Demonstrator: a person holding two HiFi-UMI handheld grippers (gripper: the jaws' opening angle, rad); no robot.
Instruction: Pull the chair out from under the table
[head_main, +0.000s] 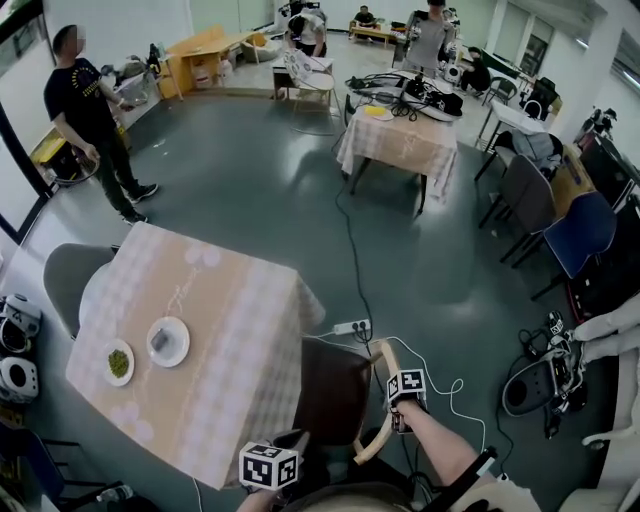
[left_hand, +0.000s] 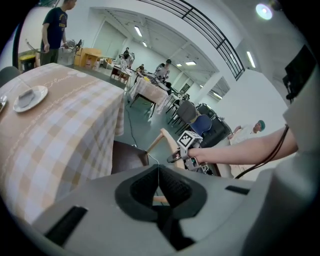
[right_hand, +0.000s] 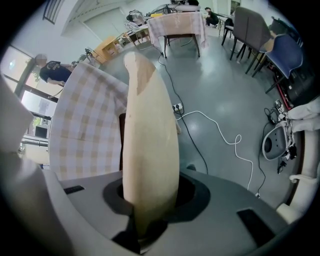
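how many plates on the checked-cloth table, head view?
2: one plate with green food near the table's left edge, one plate with a grey item just right of it. None appear hidden.

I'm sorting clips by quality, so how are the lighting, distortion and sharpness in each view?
Head view: even indoor light, sharp, table bent by the wide lens. Left gripper view: ceiling lamp flares at top right, corners black. Right gripper view: the chair back looms close, bulged and slightly soft, corners black.
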